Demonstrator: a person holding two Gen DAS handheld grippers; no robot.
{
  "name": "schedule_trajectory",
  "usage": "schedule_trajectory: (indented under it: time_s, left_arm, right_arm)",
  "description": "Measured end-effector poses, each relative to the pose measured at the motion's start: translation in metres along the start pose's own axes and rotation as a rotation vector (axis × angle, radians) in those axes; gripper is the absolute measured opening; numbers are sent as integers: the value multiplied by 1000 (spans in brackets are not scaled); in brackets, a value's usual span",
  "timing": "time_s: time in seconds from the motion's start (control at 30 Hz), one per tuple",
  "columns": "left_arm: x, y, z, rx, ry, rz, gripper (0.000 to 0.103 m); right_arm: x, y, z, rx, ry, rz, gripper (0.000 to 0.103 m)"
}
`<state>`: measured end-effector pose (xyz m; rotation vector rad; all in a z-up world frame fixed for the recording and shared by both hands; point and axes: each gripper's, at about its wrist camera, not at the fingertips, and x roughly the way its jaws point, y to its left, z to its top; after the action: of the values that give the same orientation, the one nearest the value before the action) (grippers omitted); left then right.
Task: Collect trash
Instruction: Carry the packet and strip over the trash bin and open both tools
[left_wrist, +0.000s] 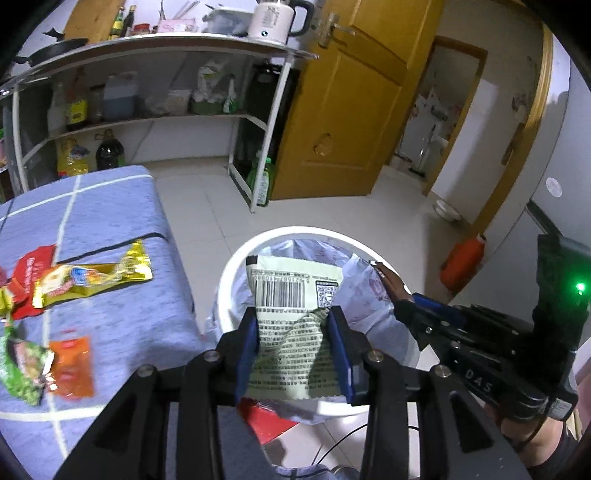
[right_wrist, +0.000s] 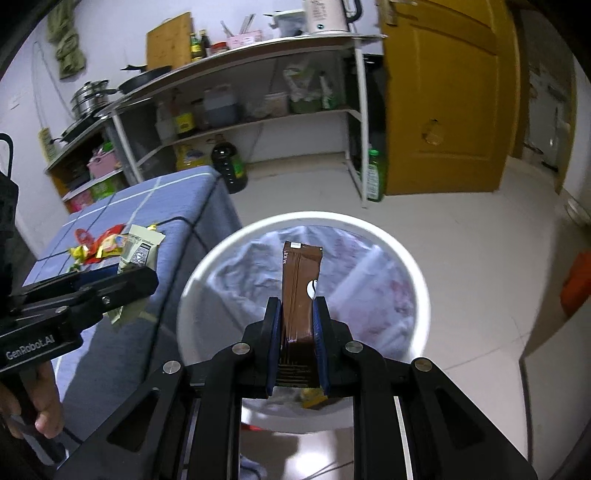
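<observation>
While wrappers (left_wrist: 88, 282) wait on the blue-covered table (left_wrist: 122, 206), I hold my left gripper (left_wrist: 293, 325), clamped on a pale green packet (left_wrist: 291, 295), and right gripper (right_wrist: 297, 325), pinching a brown sachet (right_wrist: 301, 277), above the lined white bin (right_wrist: 413, 273) so both should drop inside.

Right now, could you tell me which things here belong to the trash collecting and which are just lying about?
Job:
pale green wrapper, in left gripper
brown packet, in right gripper
white bin
gold wrapper
orange sachet

Lying about:
kettle
frying pan
green bottle

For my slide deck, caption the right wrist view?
Right gripper holds a brown sachet above the lined white bin.
</observation>
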<state>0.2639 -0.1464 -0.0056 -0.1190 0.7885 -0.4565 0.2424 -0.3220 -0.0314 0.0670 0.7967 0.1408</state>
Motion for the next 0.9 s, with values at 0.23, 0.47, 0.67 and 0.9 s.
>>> schedule_trajectory:
  time_s: [0.23,0.47,0.67,0.9]
  left_arm:
    - [25,-8,4,0,35,3,46]
    - [35,0,5,-42,63,8,52]
    - [32,1,5,-56,58,-4,54]
    - [19,7,8,-68,32,-8,55]
  right_arm:
    - [2,-12,0,20,5,-23,18]
    - [12,-10,-2,15,48,-38,21]
    - [13,-11,-1,23,42,-52,22]
    - [9,-12,-1,28,24,-45,22]
